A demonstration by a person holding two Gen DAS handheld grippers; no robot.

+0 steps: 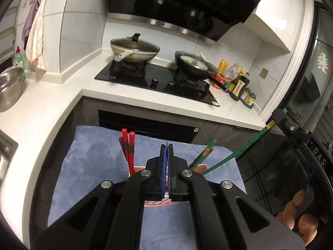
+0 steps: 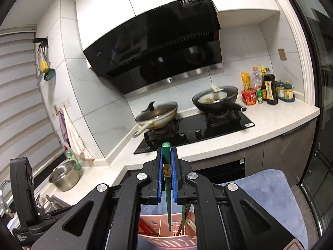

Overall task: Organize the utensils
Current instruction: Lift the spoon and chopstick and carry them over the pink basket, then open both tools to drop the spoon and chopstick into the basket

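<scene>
Your right gripper (image 2: 167, 160) is clamped on a green chopstick (image 2: 167, 185), its tip hanging over the pink holder (image 2: 166, 240) on the blue mat (image 1: 100, 145); your left gripper (image 1: 167, 154) is closed, holding nothing, above that holder, where red chopsticks (image 1: 128, 148) stand at its left edge.

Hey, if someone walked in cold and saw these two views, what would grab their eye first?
Probably the green chopstick clamped upright in the right gripper, above the pink basket. Next, the red chopsticks standing in that basket on the blue cloth. Behind, two pans sit on the black stove.
</scene>
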